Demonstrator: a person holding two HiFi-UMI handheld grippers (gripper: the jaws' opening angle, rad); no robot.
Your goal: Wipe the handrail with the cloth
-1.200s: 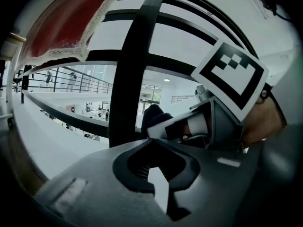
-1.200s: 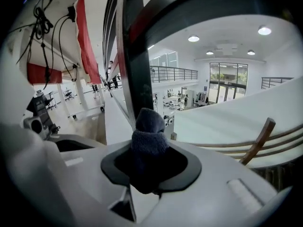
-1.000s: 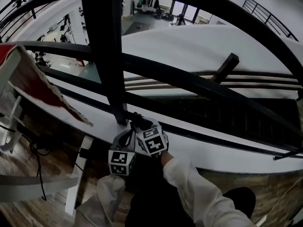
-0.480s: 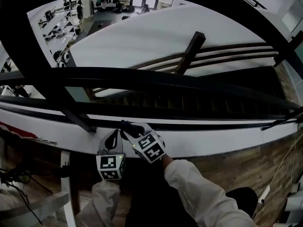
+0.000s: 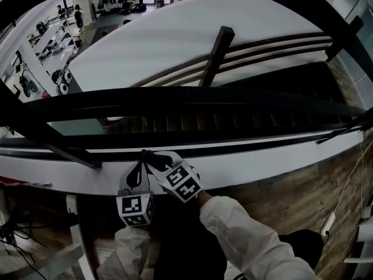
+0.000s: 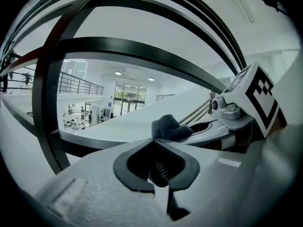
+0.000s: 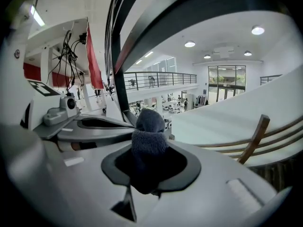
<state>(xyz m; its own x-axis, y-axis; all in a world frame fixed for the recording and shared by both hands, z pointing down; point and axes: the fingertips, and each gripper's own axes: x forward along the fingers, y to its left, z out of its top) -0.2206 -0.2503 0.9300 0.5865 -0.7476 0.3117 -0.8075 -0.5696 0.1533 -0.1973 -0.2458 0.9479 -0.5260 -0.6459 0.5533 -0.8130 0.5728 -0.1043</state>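
Nearest are the person's white sleeves (image 5: 245,238), and ahead of them the two grippers sit side by side, nearly touching. The left gripper (image 6: 158,163) has its fingers drawn together with nothing between them. The right gripper (image 7: 146,174) is clamped on a dark grey fleecy cloth (image 7: 149,136), which stands up in a bunch past its fingertips and shows just to the right of the left gripper's fingers. Directly beyond the fingertips runs the lowest bar of the black railing (image 5: 204,101), above a white ledge (image 5: 262,165); whether the cloth touches that bar I cannot tell. Far past the bars lies a bright hall (image 7: 227,86) with balcony rails.
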